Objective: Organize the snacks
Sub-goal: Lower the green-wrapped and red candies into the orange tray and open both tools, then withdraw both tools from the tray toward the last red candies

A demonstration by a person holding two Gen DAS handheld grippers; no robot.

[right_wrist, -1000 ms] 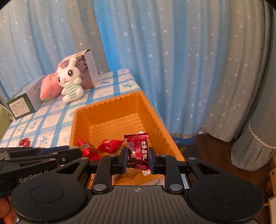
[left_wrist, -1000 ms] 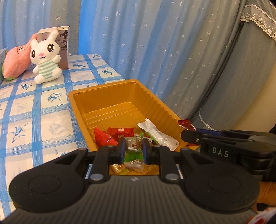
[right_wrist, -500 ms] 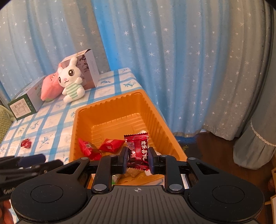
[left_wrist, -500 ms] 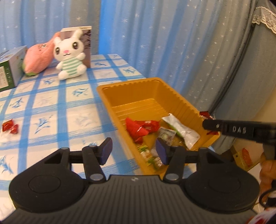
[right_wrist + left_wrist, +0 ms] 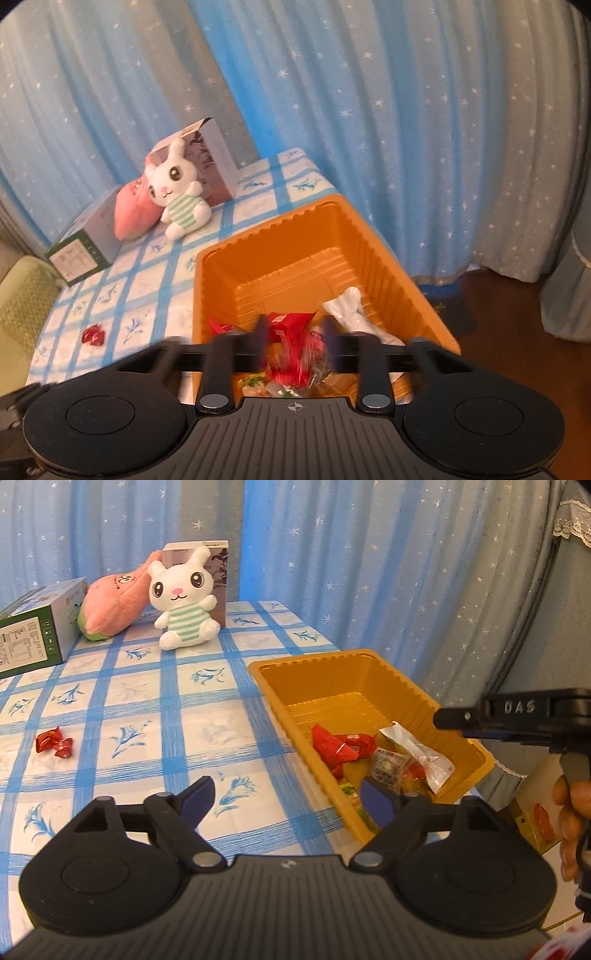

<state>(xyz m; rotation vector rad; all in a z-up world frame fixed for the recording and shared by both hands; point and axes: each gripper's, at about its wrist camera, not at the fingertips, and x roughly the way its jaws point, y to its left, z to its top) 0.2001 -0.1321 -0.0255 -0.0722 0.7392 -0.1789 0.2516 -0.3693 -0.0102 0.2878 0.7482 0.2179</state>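
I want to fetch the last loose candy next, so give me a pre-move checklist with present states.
1. Left gripper empty, jaws opening: ok.
2. Right gripper jaws opening, dark red packet blurred between them; fully released: cannot tell.
3. Red wrapped candy loose on the checked tablecloth: ok.
4. Nothing lying between left gripper and candy: ok.
5. Orange tray upright, on table: ok.

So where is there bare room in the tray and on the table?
The orange tray's far half is bare; its near end is crowded with wrapped snacks. The checked tablecloth is free between the plush rabbit, the tray and the lone red candy.
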